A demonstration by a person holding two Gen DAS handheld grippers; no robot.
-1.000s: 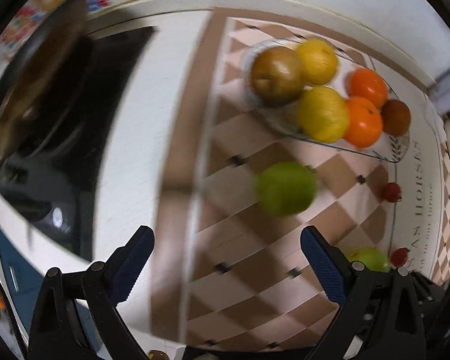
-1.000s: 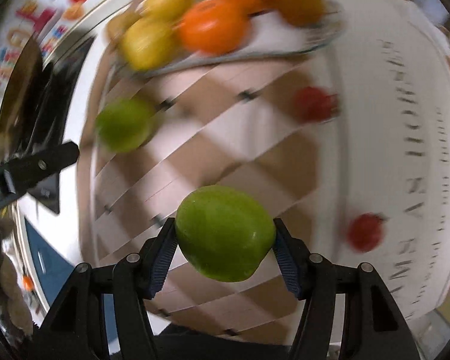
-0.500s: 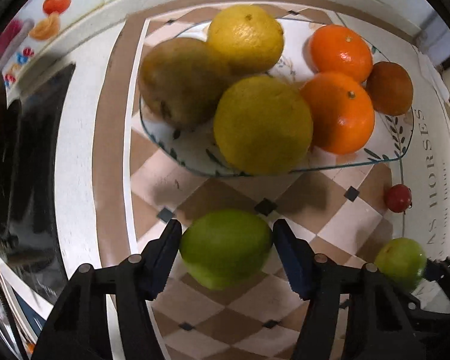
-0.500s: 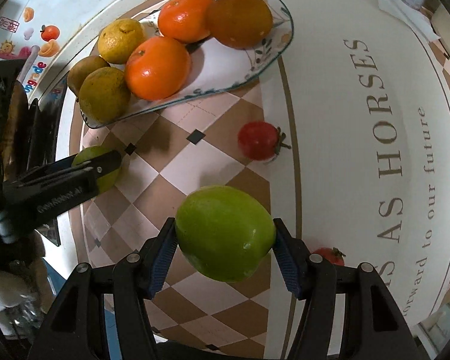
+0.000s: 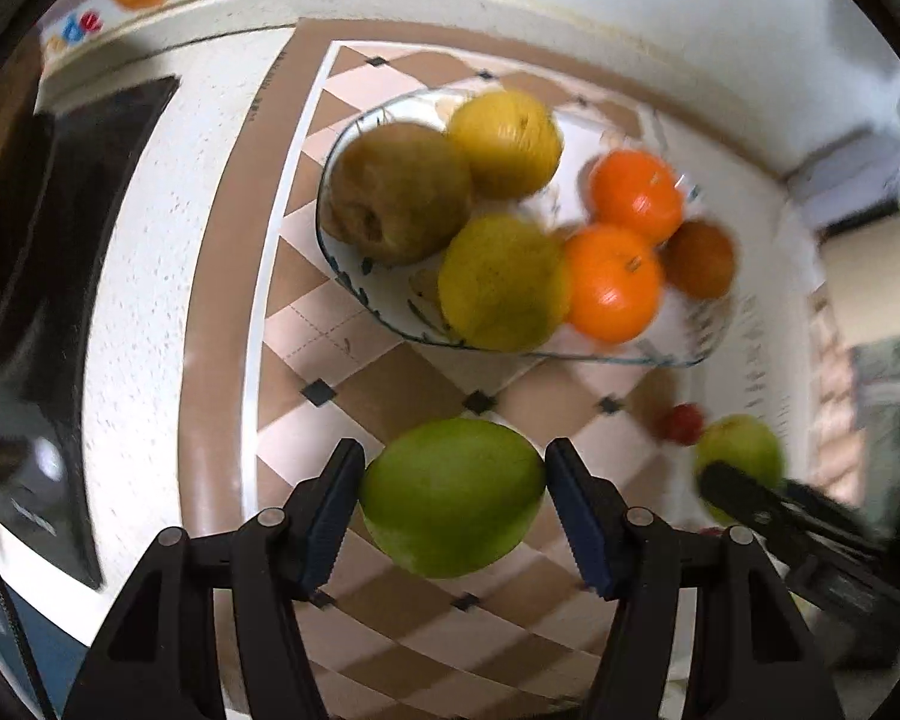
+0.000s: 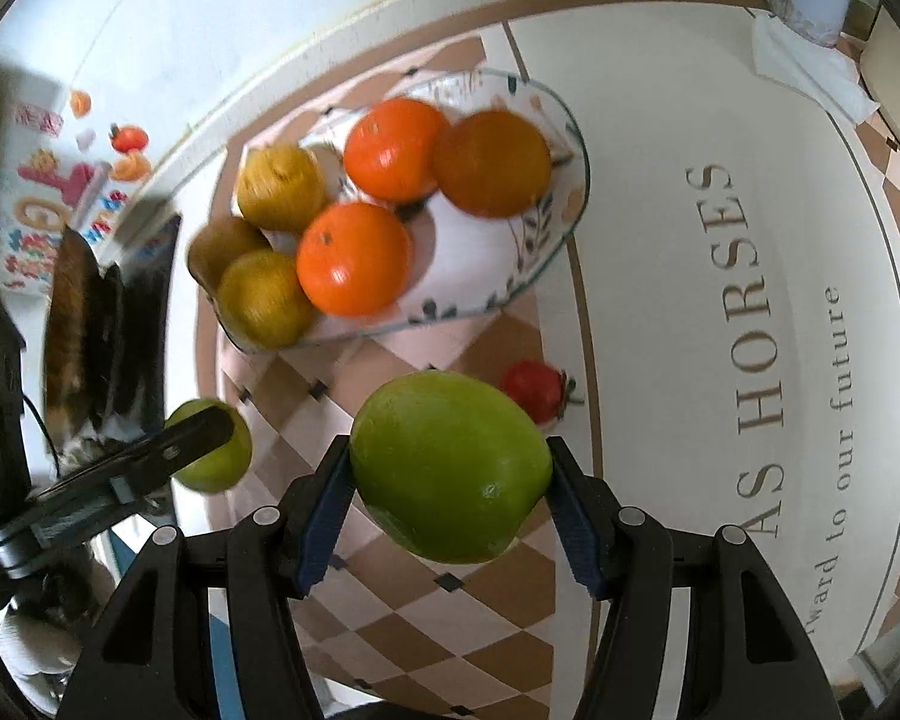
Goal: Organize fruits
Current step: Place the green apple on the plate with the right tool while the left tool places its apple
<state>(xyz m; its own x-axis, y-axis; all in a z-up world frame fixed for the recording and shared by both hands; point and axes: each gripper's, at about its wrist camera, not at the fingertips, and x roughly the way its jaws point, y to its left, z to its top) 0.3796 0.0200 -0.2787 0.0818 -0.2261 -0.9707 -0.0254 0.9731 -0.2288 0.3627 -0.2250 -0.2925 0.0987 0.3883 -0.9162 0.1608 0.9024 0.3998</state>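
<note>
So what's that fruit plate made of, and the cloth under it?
The plate looks like clear glass printed with leaf sprigs and a thin dark rim: the checks seem to show through its edge, though glazed ceramic is possible. The cloth looks like wipe-clean vinyl or oilcloth: smooth, flat, faintly shiny, with printed checks and lettering and no visible weave.
</note>
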